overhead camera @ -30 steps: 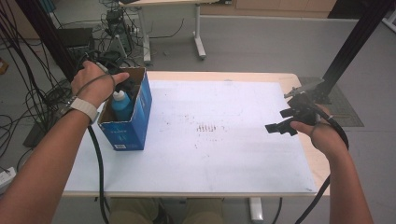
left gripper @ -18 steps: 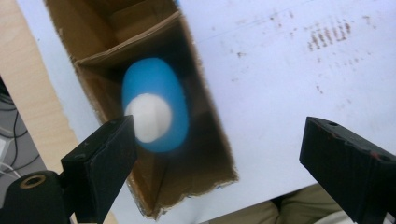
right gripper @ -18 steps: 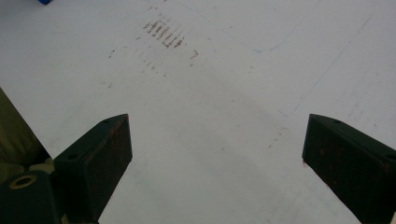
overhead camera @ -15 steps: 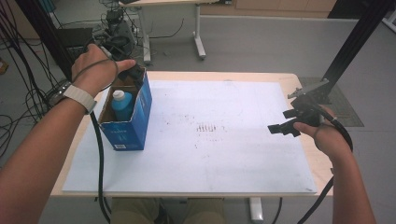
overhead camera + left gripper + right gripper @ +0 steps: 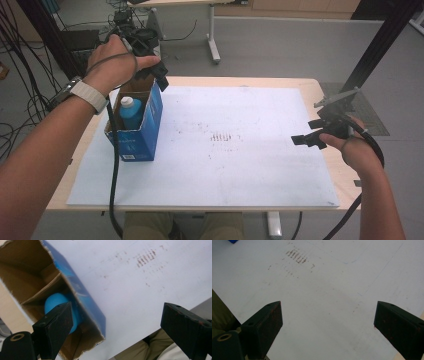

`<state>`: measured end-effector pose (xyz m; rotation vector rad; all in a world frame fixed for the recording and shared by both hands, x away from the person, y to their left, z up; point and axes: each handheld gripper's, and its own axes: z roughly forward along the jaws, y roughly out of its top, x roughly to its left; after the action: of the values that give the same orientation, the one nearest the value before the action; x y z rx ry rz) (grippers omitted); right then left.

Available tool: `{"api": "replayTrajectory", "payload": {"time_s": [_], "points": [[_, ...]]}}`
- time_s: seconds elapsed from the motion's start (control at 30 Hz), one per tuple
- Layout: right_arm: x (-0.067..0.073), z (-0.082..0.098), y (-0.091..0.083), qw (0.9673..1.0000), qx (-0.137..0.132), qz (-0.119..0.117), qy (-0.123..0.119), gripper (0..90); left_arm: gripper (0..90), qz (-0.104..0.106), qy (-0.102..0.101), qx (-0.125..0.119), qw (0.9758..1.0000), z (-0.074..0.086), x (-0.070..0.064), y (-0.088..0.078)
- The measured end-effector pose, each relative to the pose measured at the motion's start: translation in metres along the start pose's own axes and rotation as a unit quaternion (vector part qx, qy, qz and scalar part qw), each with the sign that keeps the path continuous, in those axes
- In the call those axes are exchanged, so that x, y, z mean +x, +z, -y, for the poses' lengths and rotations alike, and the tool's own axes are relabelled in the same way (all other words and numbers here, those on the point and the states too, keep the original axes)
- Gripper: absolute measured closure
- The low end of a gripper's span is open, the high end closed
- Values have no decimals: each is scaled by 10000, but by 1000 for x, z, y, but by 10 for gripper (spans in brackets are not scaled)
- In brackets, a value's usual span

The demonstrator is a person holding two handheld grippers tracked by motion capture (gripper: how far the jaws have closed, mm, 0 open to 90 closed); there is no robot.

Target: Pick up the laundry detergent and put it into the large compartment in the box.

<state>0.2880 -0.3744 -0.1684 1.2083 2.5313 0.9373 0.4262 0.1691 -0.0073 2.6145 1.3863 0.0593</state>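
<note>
left gripper [image 5: 159, 76] hovers above the box [image 5: 137, 131], jaws open and empty; a careless swing could tip it, spilling the blue bottle [image 5: 131, 112].

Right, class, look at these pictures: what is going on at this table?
A person sits at a table covered by a white sheet, with a two-jaw gripper in each hand. The left gripper hangs above an open blue cardboard box with a blue bottle standing in it; its jaws have just been opening and nothing is between them. The right gripper is open too, holding nothing, above the right side of the sheet. So the bottle is in the box and both grippers are free.
</note>
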Motion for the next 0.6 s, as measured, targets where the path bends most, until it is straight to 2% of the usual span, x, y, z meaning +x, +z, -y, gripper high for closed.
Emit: {"api": "replayTrajectory", "payload": {"time_s": [0.13, 0.4, 0.6], "points": [[2, 3, -2, 10000, 11, 33, 54, 81, 113, 24, 299, 99, 9995, -11, -11, 2], [5, 12, -6, 9999, -13, 91, 128, 81, 114, -4, 557, 295, 9980, -27, -28, 7], [7, 15, -7, 9998, -14, 104, 184, 81, 114, 55, 998, 340, 9944, -34, -38, 11]]}}
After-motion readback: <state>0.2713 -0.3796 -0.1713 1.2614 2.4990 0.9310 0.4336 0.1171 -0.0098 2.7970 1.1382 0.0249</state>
